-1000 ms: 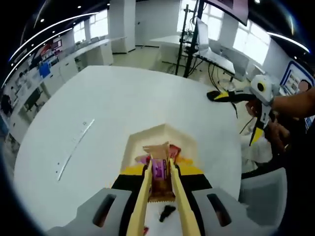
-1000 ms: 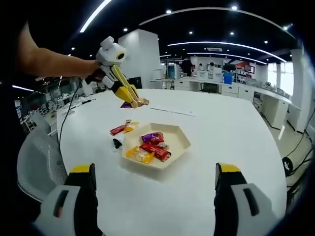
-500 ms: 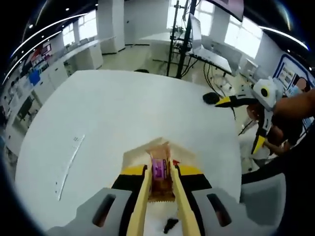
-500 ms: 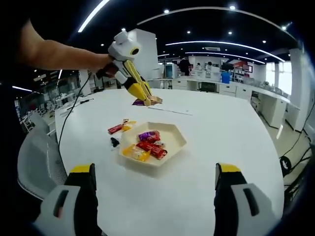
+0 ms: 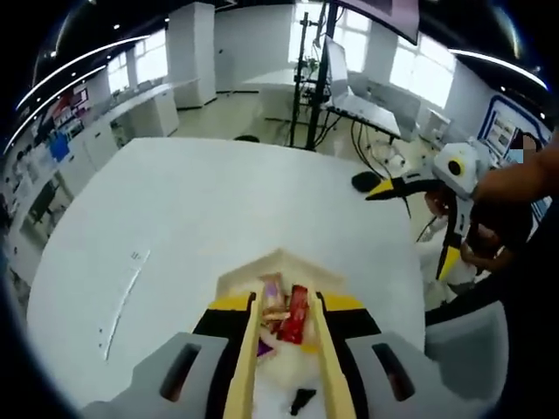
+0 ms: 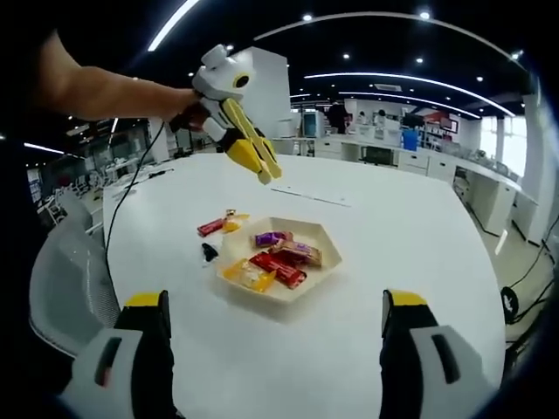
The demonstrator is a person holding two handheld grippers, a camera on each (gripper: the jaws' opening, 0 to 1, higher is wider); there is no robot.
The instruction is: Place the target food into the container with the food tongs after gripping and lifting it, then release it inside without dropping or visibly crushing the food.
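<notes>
On the desk: a white round desk (image 6: 419,253) carried a cream six-sided tray (image 6: 325,258) near its middle.
Tray: it held several wrapped snacks, among them a red bar (image 6: 276,266), a yellow packet (image 6: 247,276), a purple-ended one (image 6: 270,236) and a brown wrapped bar (image 6: 300,251) that lay flat at the far side of the tray.
Beside the tray: a red and yellow wrapper (image 6: 218,225) lay on the desk just off the tray's left edge in the right gripper view, and a small black item (image 6: 209,252) lay near it; I could not tell what it was.
Left gripper: the left gripper (image 6: 269,173), with yellow tongs fixed on it, hung in the air above the far side of the tray. Its tongs (image 5: 284,349) stood a little apart and nothing was between them. In the left gripper view the tray (image 5: 278,262) lay below the tong tips.
Right gripper: the right gripper (image 6: 272,353) was held low over the near edge of the desk, jaws wide apart and empty. It appeared also in the left gripper view (image 5: 410,227), held by a hand (image 5: 507,196) past the desk's right edge.
Around: a grey chair (image 6: 65,288) stood at the desk's left edge.
</notes>
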